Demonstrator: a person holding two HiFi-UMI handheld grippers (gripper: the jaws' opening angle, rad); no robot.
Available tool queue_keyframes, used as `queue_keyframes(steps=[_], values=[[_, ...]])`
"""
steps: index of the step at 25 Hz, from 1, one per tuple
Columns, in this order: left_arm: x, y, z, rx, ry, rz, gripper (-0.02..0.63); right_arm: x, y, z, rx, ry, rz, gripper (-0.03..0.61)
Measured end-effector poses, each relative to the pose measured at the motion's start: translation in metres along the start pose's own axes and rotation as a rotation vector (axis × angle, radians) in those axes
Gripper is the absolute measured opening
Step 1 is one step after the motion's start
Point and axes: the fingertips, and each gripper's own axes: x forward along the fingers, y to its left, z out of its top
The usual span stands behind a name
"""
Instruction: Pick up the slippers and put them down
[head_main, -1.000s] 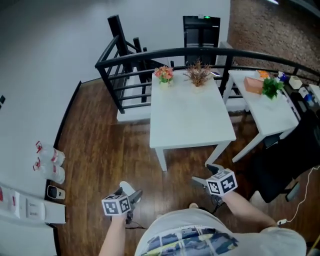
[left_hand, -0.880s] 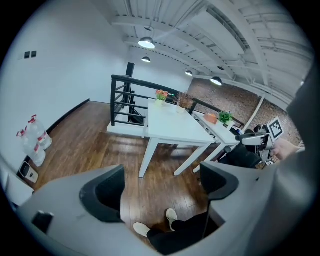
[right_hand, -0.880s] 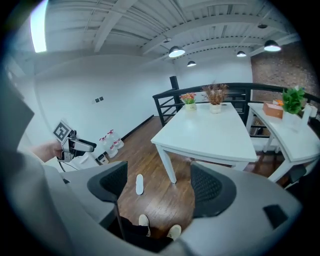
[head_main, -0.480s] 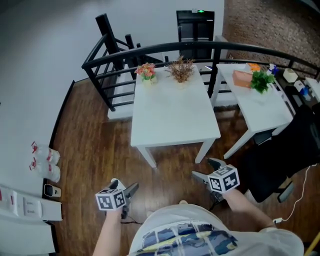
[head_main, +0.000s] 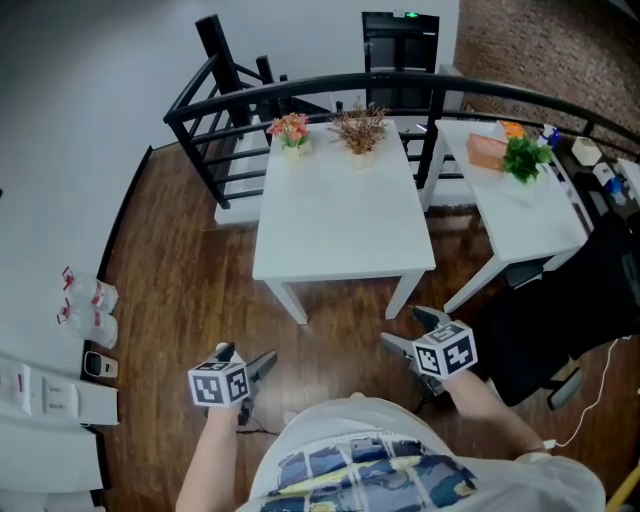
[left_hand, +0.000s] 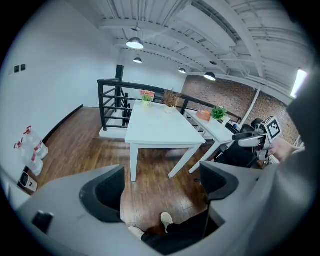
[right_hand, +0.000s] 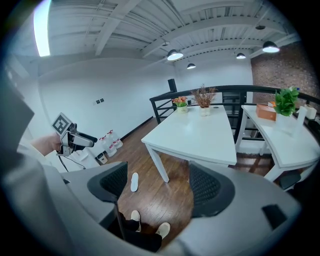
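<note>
slipper (right_hand: 134, 181) too small for detail, bottles (head_main: 85, 308) small and blurred, labels unreadable

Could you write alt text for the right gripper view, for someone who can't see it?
The right gripper hangs with its fingers apart and empty over a wooden floor, where one white slipper lies near a white table. The person's feet show below, and the left gripper is held up at far left.
</note>
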Motion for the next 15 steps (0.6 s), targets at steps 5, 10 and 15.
queue_keyframes(steps=[5,10,15], values=[[0.0041,-0.0051,-0.0037,-0.01,0.009,-0.003,0.468,-0.002,-0.0044,-0.0045,-0.002,0.016,0.002,0.394],[0.0067,-0.0073,-0.0063,-0.013,0.011,-0.004,0.468,-0.0019,-0.0059,-0.0057,-0.007,0.022,0.006,0.394],[0.01,-0.0061,-0.0094,-0.015,0.022,-0.002,0.468,-0.0006,-0.0064,-0.0075,0.002,0.025,0.016,0.394]])
